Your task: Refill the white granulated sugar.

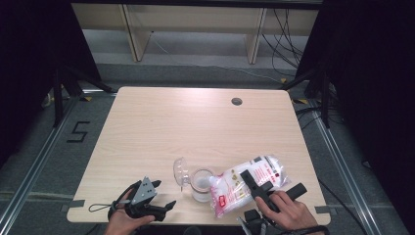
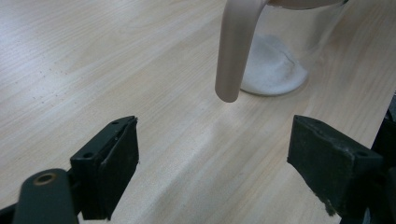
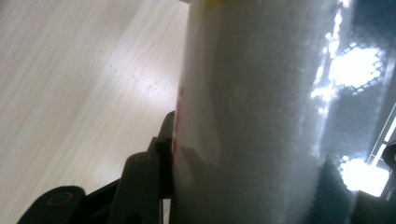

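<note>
Nearest, at the worktop's front edge, the left gripper rests with its jaws spread wide and empty, aimed at the jar's handle. The right gripper is clamped across the middle of a plastic bag of white granules, holding it tilted. The bag's long axis slants down and leftward, its low corner just beside and above the rim of the open glass jar. The jar stands between the two grippers, its hinged lid swung back to the left, some white grains already at its bottom.
</note>
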Tool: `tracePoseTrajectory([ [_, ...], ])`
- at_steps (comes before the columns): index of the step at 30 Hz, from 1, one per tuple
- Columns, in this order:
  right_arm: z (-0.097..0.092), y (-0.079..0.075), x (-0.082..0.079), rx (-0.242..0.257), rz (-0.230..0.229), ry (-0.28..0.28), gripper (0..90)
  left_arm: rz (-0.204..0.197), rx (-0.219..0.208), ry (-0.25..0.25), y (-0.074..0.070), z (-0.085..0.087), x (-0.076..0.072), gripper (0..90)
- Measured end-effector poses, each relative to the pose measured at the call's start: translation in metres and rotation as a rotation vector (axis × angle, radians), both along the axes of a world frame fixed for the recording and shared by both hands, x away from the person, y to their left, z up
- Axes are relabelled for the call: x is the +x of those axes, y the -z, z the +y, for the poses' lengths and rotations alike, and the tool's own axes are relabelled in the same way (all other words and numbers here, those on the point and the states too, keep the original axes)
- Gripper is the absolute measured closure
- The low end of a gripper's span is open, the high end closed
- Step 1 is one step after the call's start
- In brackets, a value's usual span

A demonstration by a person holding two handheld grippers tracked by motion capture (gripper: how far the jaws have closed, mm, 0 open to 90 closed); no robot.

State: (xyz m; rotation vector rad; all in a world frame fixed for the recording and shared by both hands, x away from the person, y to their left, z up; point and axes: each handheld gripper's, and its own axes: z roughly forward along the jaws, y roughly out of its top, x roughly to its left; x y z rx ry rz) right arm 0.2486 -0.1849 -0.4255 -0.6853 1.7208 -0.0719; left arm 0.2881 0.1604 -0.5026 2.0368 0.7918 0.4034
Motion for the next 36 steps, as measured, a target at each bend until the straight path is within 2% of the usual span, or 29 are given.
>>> tracePoseTrajectory([
  [1, -0.0001, 0.0000, -0.0002, 0.000, -0.001, 0.000, 60.1, -0.004, 0.013, 0.005, -0.0004, 0.0009, 0.0005, 16.1],
  [4, -0.0001, -0.0001, 0.0000, 0.000, -0.001, 0.000, 60.2, 0.003, -0.010, 0.000, 0.0007, -0.0004, 0.0002, 16.1],
  [8, -0.0004, -0.0002, -0.0003, 0.002, -0.001, 0.000, 60.4, -0.004, 0.006, 0.003, -0.0003, 0.0003, 0.0002, 16.1],
  [11, -0.0004, -0.0004, -0.0013, 0.016, 0.005, 0.011, 60.7, 0.001, -0.010, -0.001, 0.0006, -0.0003, 0.0005, 16.1],
  [12, -0.0005, -0.0011, -0.0010, 0.008, -0.004, 0.000, 60.7, 0.002, -0.012, -0.003, 0.0007, -0.0003, 0.0005, 16.1],
  [13, 0.0003, -0.0021, -0.0003, -0.003, -0.003, -0.010, 60.8, -0.004, 0.025, 0.003, -0.0002, 0.0019, 0.0017, 16.1],
  [14, 0.0007, -0.0025, 0.0001, -0.007, -0.003, -0.014, 60.9, -0.004, 0.024, 0.003, -0.0003, 0.0017, 0.0015, 16.1],
  [15, 0.0004, -0.0022, -0.0001, -0.003, -0.004, -0.009, 60.9, -0.001, 0.003, 0.000, 0.0001, 0.0006, 0.0006, 16.1],
  [17, 0.0002, -0.0023, -0.0002, -0.003, -0.004, -0.009, 61.1, -0.004, 0.010, 0.003, -0.0003, 0.0008, 0.0007, 16.1],
  [18, 0.0001, -0.0027, -0.0002, -0.003, -0.003, -0.008, 61.1, 0.002, -0.009, -0.001, 0.0007, -0.0005, 0.0003, 16.1],
  [20, 0.0002, -0.0028, -0.0001, -0.003, -0.003, -0.008, 61.2, 0.000, -0.008, -0.004, 0.0009, -0.0007, 0.0002, 16.1],
  [24, 0.0002, -0.0024, -0.0004, 0.009, 0.004, 0.000, 61.3, -0.005, 0.023, 0.005, 0.0002, 0.0010, 0.0011, 16.1],
  [28, -0.0015, -0.0026, -0.0009, 0.014, 0.000, 0.003, 61.4, -0.002, 0.007, 0.004, 0.0008, 0.0001, 0.0008, 16.1],
  [31, -0.0007, -0.0041, 0.0003, 0.001, -0.001, -0.011, 61.5, 0.001, 0.005, 0.005, 0.0009, 0.0001, 0.0009, 16.1],
  [36, -0.0011, -0.0035, -0.0001, 0.016, 0.006, 0.003, 61.6, -0.003, 0.009, 0.005, 0.0007, 0.0003, 0.0008, 16.1],
])
